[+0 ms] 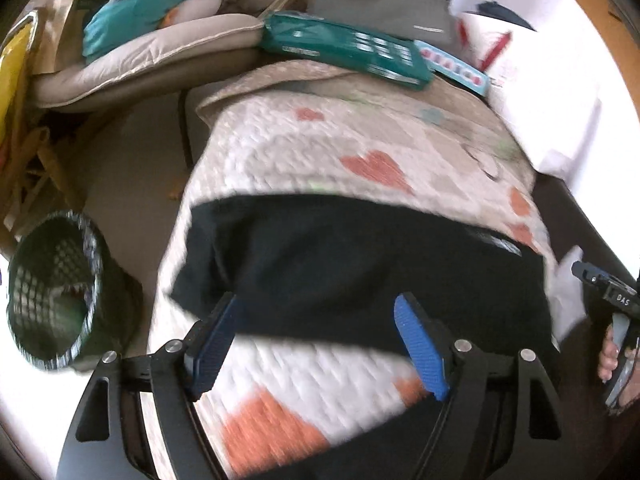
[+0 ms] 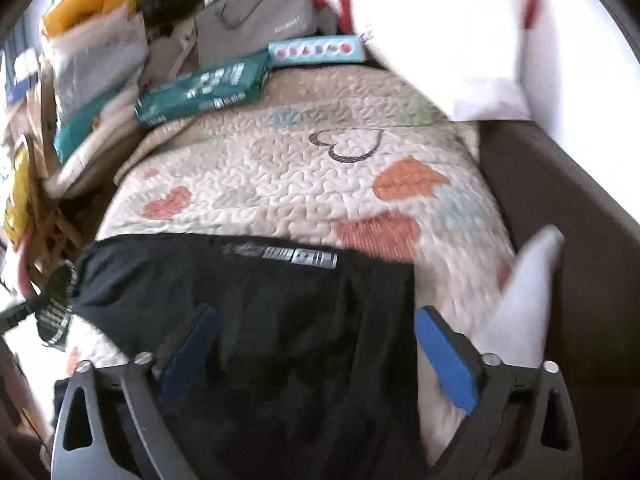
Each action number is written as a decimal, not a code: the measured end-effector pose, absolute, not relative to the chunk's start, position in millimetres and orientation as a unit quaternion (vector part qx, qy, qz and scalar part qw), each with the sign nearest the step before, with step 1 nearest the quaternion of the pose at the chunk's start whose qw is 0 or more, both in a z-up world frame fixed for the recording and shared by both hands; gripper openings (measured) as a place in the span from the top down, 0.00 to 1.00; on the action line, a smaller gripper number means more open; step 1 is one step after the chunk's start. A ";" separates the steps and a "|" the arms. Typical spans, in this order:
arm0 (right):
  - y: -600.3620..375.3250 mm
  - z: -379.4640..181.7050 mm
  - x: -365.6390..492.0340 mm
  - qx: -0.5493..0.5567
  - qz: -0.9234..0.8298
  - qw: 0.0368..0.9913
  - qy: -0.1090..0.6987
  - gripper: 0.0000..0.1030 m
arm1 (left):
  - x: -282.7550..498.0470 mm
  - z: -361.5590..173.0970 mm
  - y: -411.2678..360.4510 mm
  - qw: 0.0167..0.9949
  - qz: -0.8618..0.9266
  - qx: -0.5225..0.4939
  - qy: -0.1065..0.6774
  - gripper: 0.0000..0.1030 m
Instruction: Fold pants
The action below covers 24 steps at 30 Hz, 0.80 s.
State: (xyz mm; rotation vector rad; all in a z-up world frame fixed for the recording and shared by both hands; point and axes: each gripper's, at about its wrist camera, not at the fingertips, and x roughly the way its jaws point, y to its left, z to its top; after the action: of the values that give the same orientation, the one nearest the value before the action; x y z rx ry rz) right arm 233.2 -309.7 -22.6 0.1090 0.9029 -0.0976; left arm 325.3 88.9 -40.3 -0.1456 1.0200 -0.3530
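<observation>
Black pants point(image 1: 360, 264) lie flat across a quilted bedspread with heart patterns point(image 1: 320, 148). In the right wrist view the pants point(image 2: 248, 308) show a grey printed label along their far edge. My left gripper point(image 1: 320, 316) is open and empty, its blue pads point(image 1: 416, 344) hovering over the near edge of the pants. My right gripper point(image 2: 316, 328) is open and empty, hovering above the right part of the pants. The right gripper also shows at the right edge of the left wrist view point(image 1: 608, 296). Both views are motion-blurred.
A green box point(image 1: 344, 48) and a light blue box point(image 1: 456, 66) lie at the bed's far end, also in the right wrist view point(image 2: 204, 88). A green mesh bin point(image 1: 52, 292) stands left of the bed. Cushions, bags and a white pillow point(image 2: 452, 40) crowd the far side.
</observation>
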 end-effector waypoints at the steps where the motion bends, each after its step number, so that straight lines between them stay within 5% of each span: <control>1: -313.1 -29.6 247.7 0.049 -0.043 0.894 0.443 0.10 | 341.6 -46.5 91.7 0.854 -0.169 -0.071 0.487 0.24; 9: -303.4 -86.7 346.6 0.008 0.033 0.871 0.490 0.16 | 433.8 -92.1 85.6 0.844 -0.190 -0.020 0.501 0.24; 18: -287.4 -118.1 380.1 -0.039 0.075 0.861 0.502 0.15 | 451.6 -114.0 63.3 0.825 -0.241 0.063 0.507 0.24; 20: -287.9 -117.0 379.4 -0.043 0.085 0.861 0.500 0.16 | 448.6 -111.9 66.6 0.825 -0.241 0.063 0.507 0.34; 24: -284.7 -115.9 376.9 -0.061 0.090 0.861 0.497 0.23 | 436.9 -104.5 74.2 0.824 -0.253 0.053 0.504 0.78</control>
State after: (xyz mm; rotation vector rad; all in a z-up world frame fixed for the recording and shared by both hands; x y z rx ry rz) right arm 376.9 -284.7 -115.9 -0.1270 1.0431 0.1883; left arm 436.9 74.2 -104.5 0.1129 1.0711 -0.5389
